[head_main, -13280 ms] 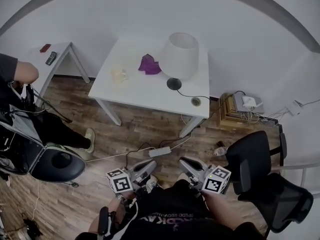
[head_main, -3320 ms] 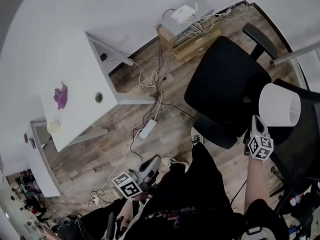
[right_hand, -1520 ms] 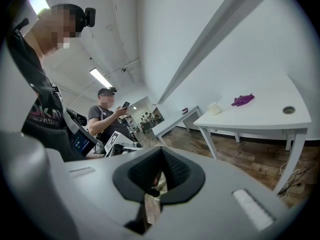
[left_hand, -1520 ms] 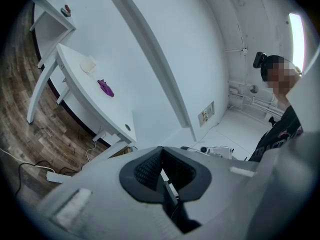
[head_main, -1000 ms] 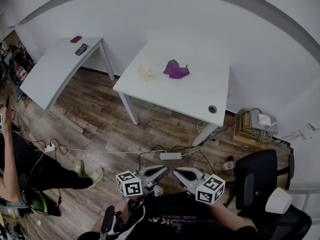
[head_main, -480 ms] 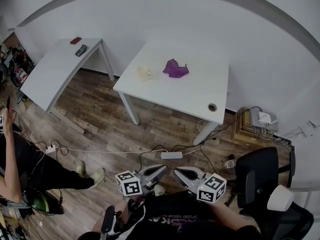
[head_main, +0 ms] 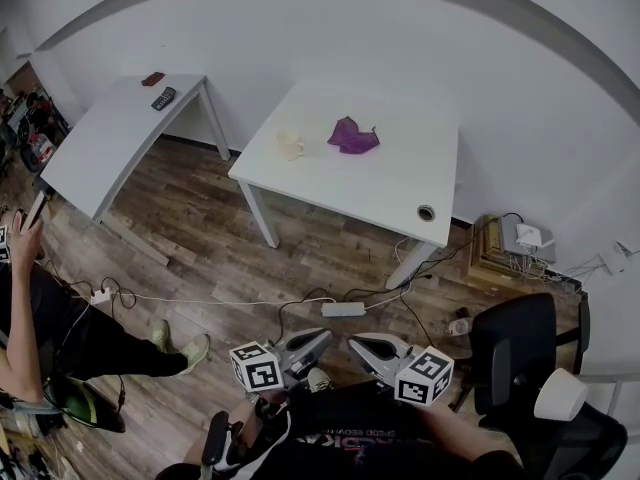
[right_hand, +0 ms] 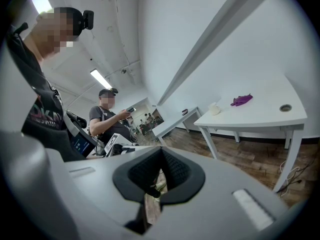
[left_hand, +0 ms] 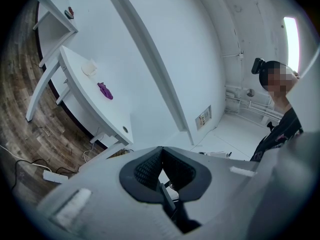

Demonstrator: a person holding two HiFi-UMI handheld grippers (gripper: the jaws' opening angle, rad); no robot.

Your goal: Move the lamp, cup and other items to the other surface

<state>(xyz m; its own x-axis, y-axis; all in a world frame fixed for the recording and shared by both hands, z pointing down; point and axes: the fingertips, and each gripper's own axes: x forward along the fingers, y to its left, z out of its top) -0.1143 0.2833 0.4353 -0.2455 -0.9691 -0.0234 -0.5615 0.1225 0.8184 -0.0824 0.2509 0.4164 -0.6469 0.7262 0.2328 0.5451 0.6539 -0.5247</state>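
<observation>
Both claws are empty right now. The left gripper (left_hand: 161, 151) has its jaws pressed together with nothing between the pads, and the right gripper (right_hand: 161, 152) is the same, pads closed on each other. In the head view they're both held low, close in front of the person's body, tips angled toward each other over the wood floor (head_main: 250, 258).

Just past the tips there's a white power strip (head_main: 343, 310) lying on the floor with cables running off it.

To the right, a black office chair (head_main: 515, 348), and the lamp (head_main: 560, 396) is over there: its white shade shows at the far side of the chair, right against it. Can't tell exactly what it's resting on.

Further out is the white table (head_main: 400, 188) against the wall. The cup (head_main: 290, 144) sits near its left end, and the purple crumpled thing (head_main: 353, 136) is just beside it, not touching. There's also a round cable hole (head_main: 427, 212) near the front right corner.

Left of that stands a second white table (head_main: 100, 153), well apart, with a dark remote (head_main: 160, 99) and a small red item (head_main: 152, 79) at its far end.

By the wall on the right, a wooden box (head_main: 495, 248) with a white router-looking thing on top and a tangle of wires.

At the far left edge another person (head_main: 25, 288) is holding up a phone
</observation>
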